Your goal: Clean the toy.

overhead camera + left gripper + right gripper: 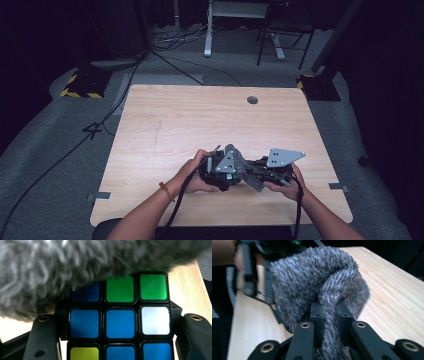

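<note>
Nearest the lens in the left gripper view, a puzzle cube is seen clamped between the two black jaws of the left gripper, which press on its left and right sides. Nine stickers are counted on the facing side, in three rows. One blue and two green are shown in the top row, two blue and one white in the middle row, and one yellow-green and two blue in the bottom row. No brand, label or writing can be read on the cube or on either tool. The upper part of the cube is overlapped by a grey fuzzy cloth, which touches its top row.

In the right gripper view, the same cloth is shown pinched in a fold between the jaws of the right gripper, which are drawn together on it. One cloth is counted.

From the high view, both tools are seen held close together above the near middle of one wooden table, the left gripper beside the right gripper, with the cloth between them. Two grey three-cornered plates and two trailing cables are counted. One round hole is marked near the table's far edge.
</note>
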A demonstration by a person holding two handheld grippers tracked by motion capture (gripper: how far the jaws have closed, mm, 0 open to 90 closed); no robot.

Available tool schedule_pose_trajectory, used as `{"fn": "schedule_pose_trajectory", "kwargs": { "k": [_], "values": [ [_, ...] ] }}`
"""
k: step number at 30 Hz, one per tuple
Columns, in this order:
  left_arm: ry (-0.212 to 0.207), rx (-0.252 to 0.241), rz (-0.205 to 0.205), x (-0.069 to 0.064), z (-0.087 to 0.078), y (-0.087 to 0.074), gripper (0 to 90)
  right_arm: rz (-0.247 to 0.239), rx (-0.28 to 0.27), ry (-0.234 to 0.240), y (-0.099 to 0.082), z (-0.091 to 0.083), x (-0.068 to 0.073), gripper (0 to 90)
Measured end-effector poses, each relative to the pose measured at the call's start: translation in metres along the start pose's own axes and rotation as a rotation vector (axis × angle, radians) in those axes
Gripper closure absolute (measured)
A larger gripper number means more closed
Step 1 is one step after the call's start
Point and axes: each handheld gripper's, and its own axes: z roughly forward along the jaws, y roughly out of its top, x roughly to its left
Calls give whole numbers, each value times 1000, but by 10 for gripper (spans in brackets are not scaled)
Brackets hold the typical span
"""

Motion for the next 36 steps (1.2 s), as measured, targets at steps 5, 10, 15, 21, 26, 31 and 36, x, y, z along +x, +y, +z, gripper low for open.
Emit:
{"fn": "schedule_pose_trajectory", "kwargs": {
  "k": [5, 10, 15, 21, 26, 31, 36],
  "values": [
    [13, -23, -7, 3, -9, -2, 336, 37, 104, 20, -14, 11, -11, 795],
    [23, -40, -34, 8, -15, -5, 336, 45, 100, 47, -15, 11, -10, 796],
    [22, -22, -49, 10, -11, -7, 336, -6, 44, 59, -6, 5, 2, 796],
    [-4, 4, -37, 6, 0, -6, 336, -20, -25, 53, 4, -1, 8, 795],
    [2, 15, -23, 2, 2, -4, 336, -5, -1, 18, 2, 3, 3, 795],
    [13, -34, -24, 3, -9, -2, 336, 27, 81, -20, -9, 10, -8, 796],
    [26, -67, -42, 8, -19, -4, 336, 39, 125, -1, -14, 15, -10, 796]
  ]
}}
